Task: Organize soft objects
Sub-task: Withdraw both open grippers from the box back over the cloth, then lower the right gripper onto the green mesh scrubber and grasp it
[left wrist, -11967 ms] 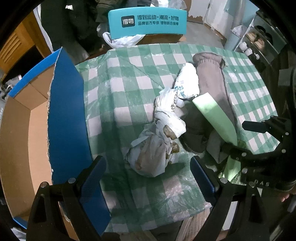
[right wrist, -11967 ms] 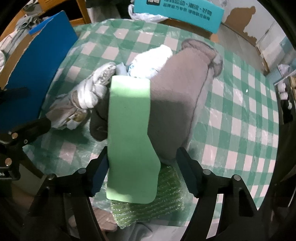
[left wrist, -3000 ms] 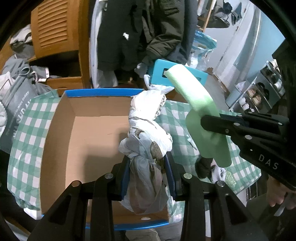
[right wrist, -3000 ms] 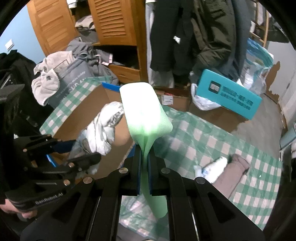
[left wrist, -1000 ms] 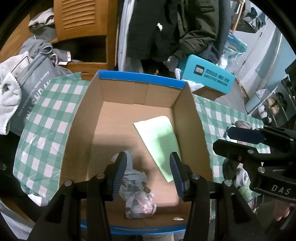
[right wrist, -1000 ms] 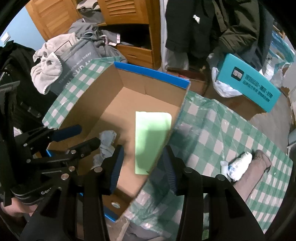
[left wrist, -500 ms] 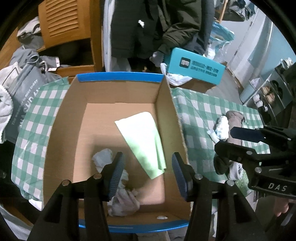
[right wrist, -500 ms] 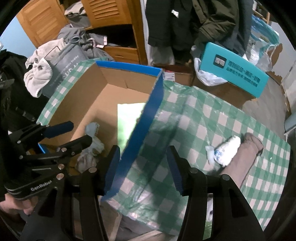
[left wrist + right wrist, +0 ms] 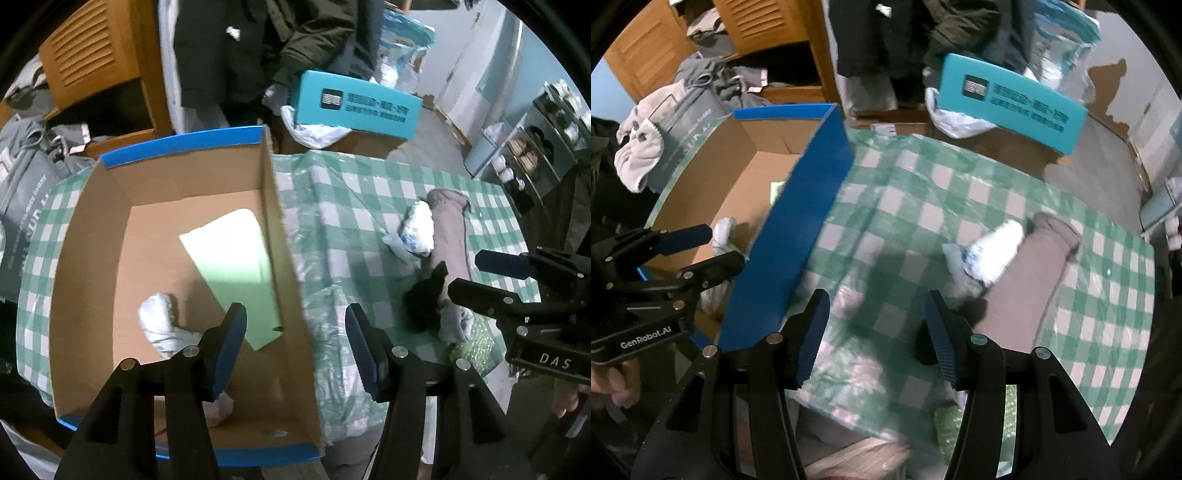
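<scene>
My left gripper (image 9: 295, 339) hangs above the right wall of the cardboard box (image 9: 284, 258); its jaws are opening and nothing sits between them. Only this view shows the box floor properly: the green foam sheet (image 9: 232, 266) lies flat against the right wall, and the knotted white cloth bundle (image 9: 159, 321) lies left of it, near the front.

My right gripper (image 9: 877, 332) stands apart and empty over the checked tablecloth (image 9: 960, 192). Its view shows the box's blue outer wall, which hides most of the interior. It shows better the items outside the box: the white wad (image 9: 993, 254) touching the brown-grey plush roll (image 9: 1027, 280), with bare cloth between them and the box. Green bubble wrap (image 9: 476, 343) sits at the table's near edge.
</scene>
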Available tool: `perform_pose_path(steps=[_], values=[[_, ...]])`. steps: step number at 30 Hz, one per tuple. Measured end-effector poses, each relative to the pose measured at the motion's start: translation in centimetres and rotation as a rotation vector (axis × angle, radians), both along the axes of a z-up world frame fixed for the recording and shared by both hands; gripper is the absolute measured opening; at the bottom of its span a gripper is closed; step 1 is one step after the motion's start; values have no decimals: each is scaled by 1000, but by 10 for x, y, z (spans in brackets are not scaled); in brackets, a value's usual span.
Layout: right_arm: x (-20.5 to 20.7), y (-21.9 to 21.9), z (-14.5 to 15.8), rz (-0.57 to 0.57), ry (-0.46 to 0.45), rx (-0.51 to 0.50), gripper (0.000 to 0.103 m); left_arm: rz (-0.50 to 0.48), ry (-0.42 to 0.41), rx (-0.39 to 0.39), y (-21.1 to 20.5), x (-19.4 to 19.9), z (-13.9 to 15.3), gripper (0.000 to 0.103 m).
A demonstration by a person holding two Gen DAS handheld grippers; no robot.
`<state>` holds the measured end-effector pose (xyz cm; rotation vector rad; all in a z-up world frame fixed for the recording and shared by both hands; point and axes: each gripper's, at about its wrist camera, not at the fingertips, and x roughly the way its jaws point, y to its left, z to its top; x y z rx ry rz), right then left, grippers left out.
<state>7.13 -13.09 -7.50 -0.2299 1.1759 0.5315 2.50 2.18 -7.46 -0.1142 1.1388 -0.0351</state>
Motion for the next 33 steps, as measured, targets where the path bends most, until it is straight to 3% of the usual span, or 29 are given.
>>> perform_pose_path(steps=[18,33], values=[[1,-83,-20,-141,38,-13,54,-159,65,33,-77,6,-21,64],[-13,-136,-71,-234,160,-94,55,-220,156,-16,-115,10,-57,65]])
